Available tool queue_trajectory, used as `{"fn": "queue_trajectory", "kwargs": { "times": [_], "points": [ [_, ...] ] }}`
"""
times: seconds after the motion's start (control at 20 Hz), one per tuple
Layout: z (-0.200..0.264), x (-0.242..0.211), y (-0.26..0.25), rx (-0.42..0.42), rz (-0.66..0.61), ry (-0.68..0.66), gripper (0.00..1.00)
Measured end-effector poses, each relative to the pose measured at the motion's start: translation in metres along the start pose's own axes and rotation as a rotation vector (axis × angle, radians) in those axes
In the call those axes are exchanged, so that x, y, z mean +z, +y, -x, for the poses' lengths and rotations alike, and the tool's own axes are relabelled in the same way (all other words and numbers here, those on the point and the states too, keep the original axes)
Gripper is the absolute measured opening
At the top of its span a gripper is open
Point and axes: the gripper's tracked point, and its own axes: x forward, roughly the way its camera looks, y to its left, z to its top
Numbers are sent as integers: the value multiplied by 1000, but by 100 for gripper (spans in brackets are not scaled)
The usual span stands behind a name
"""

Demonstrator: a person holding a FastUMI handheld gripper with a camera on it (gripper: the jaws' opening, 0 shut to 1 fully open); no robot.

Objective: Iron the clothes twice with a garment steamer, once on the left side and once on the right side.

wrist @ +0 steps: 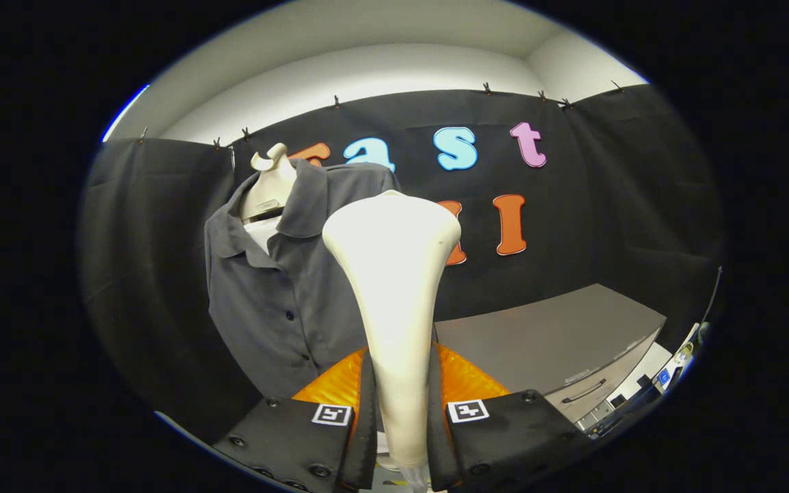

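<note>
- The grey shirt point(278, 287) is the biggest thing ahead of you: it hangs upright on a pale hanger form point(268, 181) against the booth's black wall, collar open and its button placket running down the front. It lies beyond the claw and off to the left of the steamer head.
- The grey counter point(559, 329) stands to the right of the shirt and well apart from it, with a drawer handle on its front.
- The garment steamer point(394, 301) is in your grasp: its narrow handle runs up between the two fingers and widens into a broad cream head that stands in front of the shirt's right edge. You cannot tell from here whether the head touches the cloth; it looks to be held just short of it.
- Your claw point(398, 418) is closed on the steamer's handle, one finger pressing each side.
- Progress, as a judgement: you have the steamer lifted and near the garment, but nothing on the fabric shows a pass has been made. Treat both the left-side and right-side strokes as not yet shown done.
- Writing: no brand or label can be read on the shirt, the steamer or the counter. Each finger carries a small square black-and-white marker point(331, 414), a coded pattern and not words.
</note>
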Motion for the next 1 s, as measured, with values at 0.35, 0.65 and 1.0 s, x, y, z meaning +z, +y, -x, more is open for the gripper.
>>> {"fn": "queue_trajectory", "kwargs": {
  "times": [0.35, 0.65, 1.0],
  "points": [
    [-44, -8, 32, -21, 48, 25, 37],
    [-82, -18, 34, -47, 62, 60, 37],
    [-113, -27, 38, -64, 78, 75, 38]
  ]
}}
